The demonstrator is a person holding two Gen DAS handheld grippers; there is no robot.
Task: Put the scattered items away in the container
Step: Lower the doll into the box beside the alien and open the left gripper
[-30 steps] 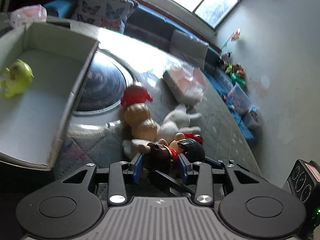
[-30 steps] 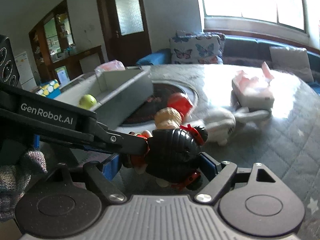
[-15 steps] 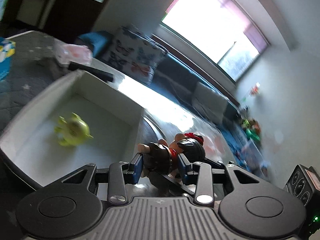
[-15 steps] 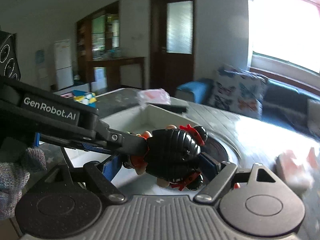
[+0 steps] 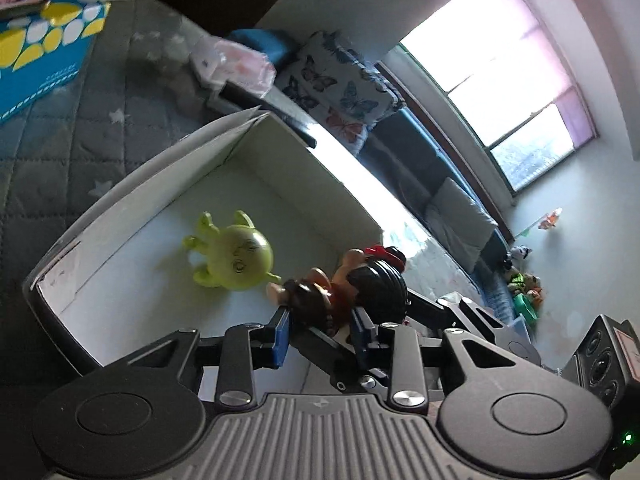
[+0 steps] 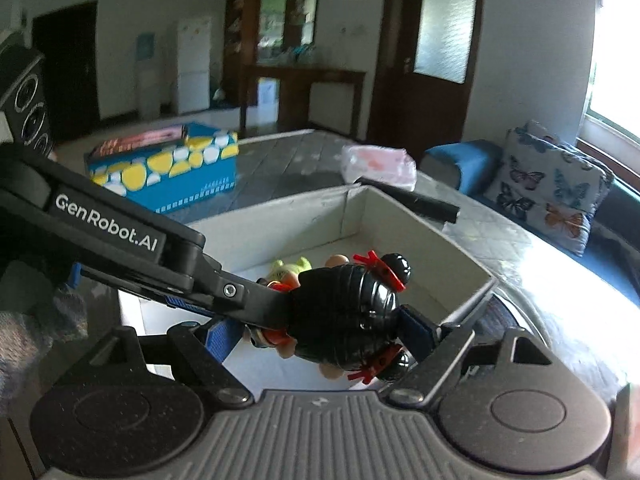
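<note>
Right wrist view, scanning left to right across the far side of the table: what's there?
Blue box with yellow spots → pink-and-white packet → black stick just beyond the container's corner → butterfly cushion on the sofa behind.

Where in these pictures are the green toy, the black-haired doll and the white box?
green toy (image 5: 240, 258), left wrist view, on its round face
black-haired doll (image 6: 344, 312), right wrist view, on its hair
white box (image 5: 168, 178), left wrist view, on its inner wall
</note>
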